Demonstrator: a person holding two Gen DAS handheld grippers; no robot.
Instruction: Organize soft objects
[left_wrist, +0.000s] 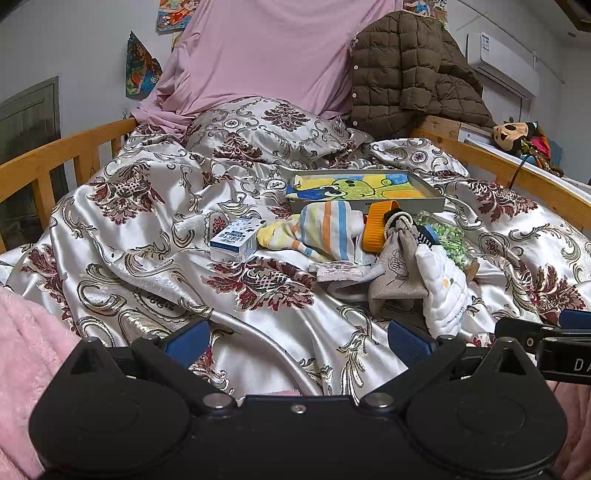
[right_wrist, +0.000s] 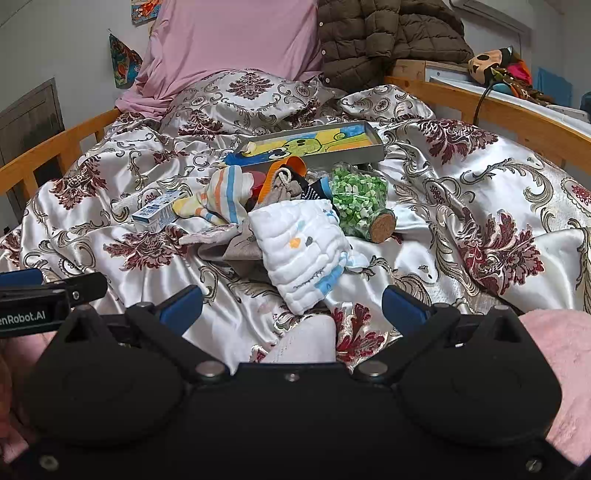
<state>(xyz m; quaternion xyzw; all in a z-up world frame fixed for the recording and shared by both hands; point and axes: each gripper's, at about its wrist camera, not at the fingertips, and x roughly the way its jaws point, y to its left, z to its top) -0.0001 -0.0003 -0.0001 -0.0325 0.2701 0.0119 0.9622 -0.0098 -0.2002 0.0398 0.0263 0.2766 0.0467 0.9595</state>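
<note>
The left claw (left_wrist: 299, 341) sits low in the left wrist view, its blue-padded fingers spread wide over bare satin and pinching nothing. The right claw (right_wrist: 291, 306) is likewise spread and empty at the bottom of the right wrist view, with the lower edge of a white quilted cloth (right_wrist: 304, 254) just above the gap between its fingers.

The soft things lie in one heap at the centre of both frames, on a bed (left_wrist: 122, 229) covered in silver satin with dark red floral print. In the heap, the white quilted cloth lies nearest the claws, partly over a grey drawstring pouch (left_wrist: 397, 258). To the upper left of the pouch is a striped baby garment (left_wrist: 325, 230), and an orange ribbed cuff (left_wrist: 376, 225) stands between them. At the right edge of the heap lies a corked glass bottle of green bits (right_wrist: 360, 201), on its side. A small blue-and-white carton (left_wrist: 234, 240) rests at the left edge of the heap.

Just above the heap in the frame lies a shallow grey tray (left_wrist: 424, 201) with a cartoon picture inside. A pink sheet (left_wrist: 266, 51) and a brown quilted jacket (left_wrist: 406, 70) hang at the top of the frame.
</note>
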